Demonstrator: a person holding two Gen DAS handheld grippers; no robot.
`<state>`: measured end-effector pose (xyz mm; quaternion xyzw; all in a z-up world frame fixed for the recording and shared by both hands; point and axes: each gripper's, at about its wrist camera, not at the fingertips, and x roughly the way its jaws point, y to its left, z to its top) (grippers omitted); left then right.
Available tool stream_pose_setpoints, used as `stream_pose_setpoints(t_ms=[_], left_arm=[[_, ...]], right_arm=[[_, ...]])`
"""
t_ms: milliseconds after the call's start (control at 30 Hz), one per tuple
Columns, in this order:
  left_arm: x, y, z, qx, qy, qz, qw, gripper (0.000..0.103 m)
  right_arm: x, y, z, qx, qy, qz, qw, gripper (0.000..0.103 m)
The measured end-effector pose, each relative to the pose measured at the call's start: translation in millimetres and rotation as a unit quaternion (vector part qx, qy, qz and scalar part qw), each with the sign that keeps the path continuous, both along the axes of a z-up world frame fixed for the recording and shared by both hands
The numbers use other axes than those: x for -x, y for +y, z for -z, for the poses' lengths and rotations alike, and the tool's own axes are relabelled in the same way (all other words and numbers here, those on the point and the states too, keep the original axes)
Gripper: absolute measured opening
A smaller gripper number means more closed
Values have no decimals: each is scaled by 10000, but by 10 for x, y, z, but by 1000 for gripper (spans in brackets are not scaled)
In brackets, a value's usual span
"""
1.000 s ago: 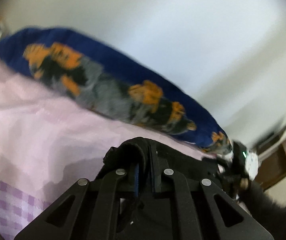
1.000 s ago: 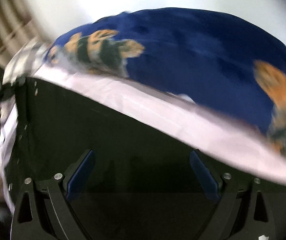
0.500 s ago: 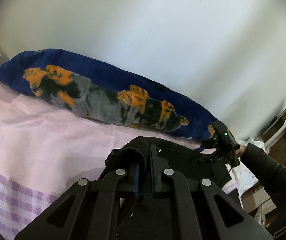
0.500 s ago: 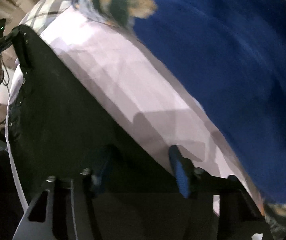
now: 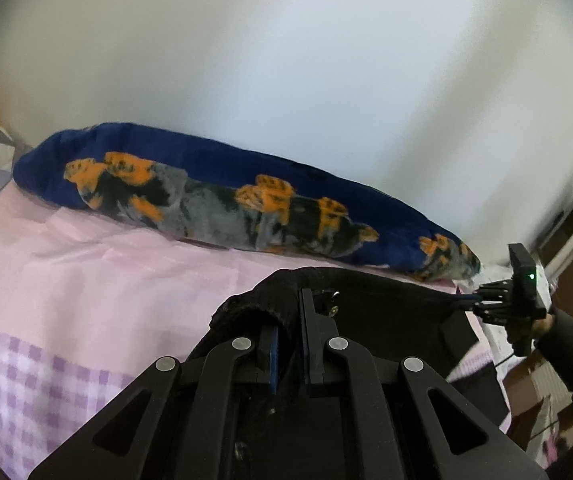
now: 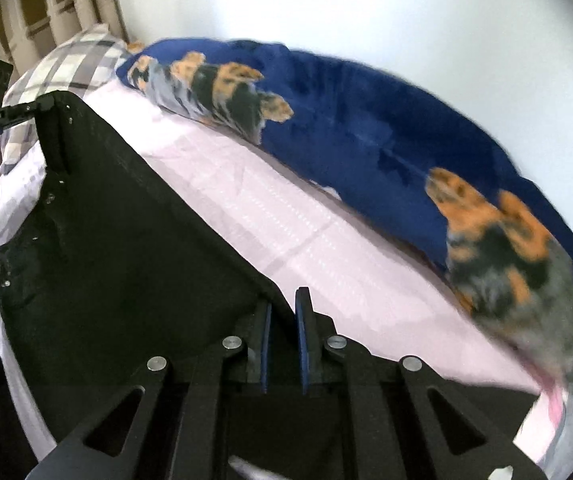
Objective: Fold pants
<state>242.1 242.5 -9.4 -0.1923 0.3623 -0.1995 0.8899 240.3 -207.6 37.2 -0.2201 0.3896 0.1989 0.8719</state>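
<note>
The black pants (image 6: 126,240) are hanging stretched between the two grippers, above a pink bed sheet (image 5: 86,280). The cloth is dark and matte, with small metal rivets near one edge, and a thick ribbed hem is bunching over the left gripper (image 5: 288,344). The fingers of this gripper are standing close together and are pinching that hem between the blue pads.

In the right wrist view the right gripper (image 6: 282,332) is clamping one corner of the pants, its fingers nearly together with the cloth between them. From there the top edge of the pants is running straight toward 10 o'clock, up to the left gripper (image 6: 26,110), which is holding the far corner. So the long axis is lying between the two grippers, and the rest of the cloth is falling down toward 7 o'clock.

Behind the pants, at 12 to 2 o'clock, a blue blanket (image 6: 366,132) with orange and grey print is lying along the white wall (image 5: 326,80). A checked pillow (image 6: 74,60) is sitting at 10 o'clock.
</note>
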Motion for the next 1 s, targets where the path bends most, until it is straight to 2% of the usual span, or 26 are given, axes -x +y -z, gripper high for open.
stream_pose_setpoints(t_ms=[100, 133, 300, 433, 500, 700, 900, 1000], left_arm=[[262, 2, -58, -64, -69, 146, 9998, 8], [340, 3, -82, -81, -79, 185, 9998, 9], [808, -16, -85, -287, 18, 424, 9987, 9], [1203, -13, 125, -422, 344, 602, 9967, 10], [1334, -29, 251, -524, 524, 619, 9953, 10], [1613, -130, 654, -1000, 1013, 703, 9873, 11], [1738, -284, 761, -1665, 1016, 806, 9775, 12], [1753, -299, 763, -1860, 1055, 739, 9741, 19]], right_arm=[[454, 8, 36, -4, -181, 131, 9997, 9], [573, 17, 71, -122, -501, 220, 9984, 9], [1125, 41, 460, -499, -371, 503, 9968, 8], [1386, -7, 829, -731, -74, 710, 9948, 8], [1462, -40, 1003, -854, 90, 789, 9932, 8], [1449, -9, 1412, -728, 308, 989, 9919, 8], [1447, 23, 1504, -682, 228, 1169, 9905, 8], [1465, 35, 1516, -762, 139, 1312, 9883, 10]])
